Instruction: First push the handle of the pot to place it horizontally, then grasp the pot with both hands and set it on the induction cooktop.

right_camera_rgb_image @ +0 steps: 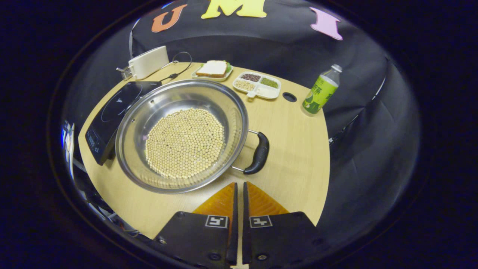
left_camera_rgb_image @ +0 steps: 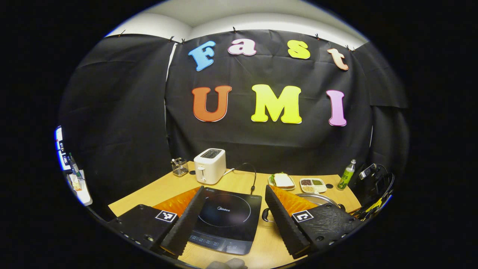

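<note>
The steel pot (right_camera_rgb_image: 182, 136) of soybeans sits mid-frame in the right gripper view, touching the induction cooktop (right_camera_rgb_image: 112, 116) at its left. The right gripper (right_camera_rgb_image: 239, 190), clenched on nothing, should nudge the black handle (right_camera_rgb_image: 258, 153) sideways gently. The left gripper (left_camera_rgb_image: 233, 220) hangs released.

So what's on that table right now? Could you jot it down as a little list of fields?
pot: steel pot on the table, holding pale round beans
pot handle: black handle on the side nearest the right gripper
cooktop: black induction cooktop beside the pot, nothing on it
left gripper: open, above the cooktop
right gripper: shut, holding nothing
behind: toaster, sandwich plate, bottle
</note>
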Demonstrator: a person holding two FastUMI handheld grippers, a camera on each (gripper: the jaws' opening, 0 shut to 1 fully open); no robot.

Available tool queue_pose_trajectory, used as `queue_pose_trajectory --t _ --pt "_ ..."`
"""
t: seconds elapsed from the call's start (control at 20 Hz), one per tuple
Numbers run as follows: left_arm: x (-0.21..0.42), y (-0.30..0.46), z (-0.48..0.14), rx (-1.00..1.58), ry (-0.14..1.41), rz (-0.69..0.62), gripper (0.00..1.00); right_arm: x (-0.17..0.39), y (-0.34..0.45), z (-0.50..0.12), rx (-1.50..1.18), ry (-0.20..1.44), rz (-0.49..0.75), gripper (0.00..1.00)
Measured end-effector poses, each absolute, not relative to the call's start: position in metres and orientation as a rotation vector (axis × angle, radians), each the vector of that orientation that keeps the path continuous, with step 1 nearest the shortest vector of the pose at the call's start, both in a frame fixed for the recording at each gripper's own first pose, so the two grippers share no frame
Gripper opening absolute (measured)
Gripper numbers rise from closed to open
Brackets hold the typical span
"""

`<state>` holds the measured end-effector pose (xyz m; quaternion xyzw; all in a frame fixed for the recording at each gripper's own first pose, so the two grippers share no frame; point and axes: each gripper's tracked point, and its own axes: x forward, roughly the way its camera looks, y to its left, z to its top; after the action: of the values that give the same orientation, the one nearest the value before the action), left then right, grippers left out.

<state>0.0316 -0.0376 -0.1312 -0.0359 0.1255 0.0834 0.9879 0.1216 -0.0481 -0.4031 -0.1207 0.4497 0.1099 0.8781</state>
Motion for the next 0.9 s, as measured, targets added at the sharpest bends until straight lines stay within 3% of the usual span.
queue_pose_trajectory --t 0.15,0.2,0.25,0.3,0.35,0.4,0.9 --pt "0.04 -0.049 -0.153 -0.068 0.289 0.109 0.96 0.113 -0.054 -0.384 -0.217 0.874 0.202 0.34" --pt "0.044 -0.052 -0.159 -0.058 0.301 0.092 0.96 0.111 -0.054 -0.378 -0.194 0.858 0.192 0.5" --pt "0.049 -0.057 -0.17 -0.049 0.319 0.071 0.96 0.11 -0.053 -0.371 -0.165 0.838 0.191 0.55" --pt "0.054 -0.063 -0.182 -0.043 0.35 0.045 0.96 0.111 -0.054 -0.369 -0.146 0.831 0.179 0.75" --pt "0.06 -0.07 -0.194 -0.039 0.373 0.016 0.96 0.113 -0.054 -0.364 -0.131 0.815 0.171 0.78" --pt "0.063 -0.076 -0.205 -0.04 0.398 -0.008 0.96 0.117 -0.054 -0.361 -0.114 0.799 0.158 0.89" --pt "0.115 -0.115 -0.325 -0.06 0.664 -0.097 0.96 0.161 -0.046 -0.386 -0.047 0.841 0.123 0.93"
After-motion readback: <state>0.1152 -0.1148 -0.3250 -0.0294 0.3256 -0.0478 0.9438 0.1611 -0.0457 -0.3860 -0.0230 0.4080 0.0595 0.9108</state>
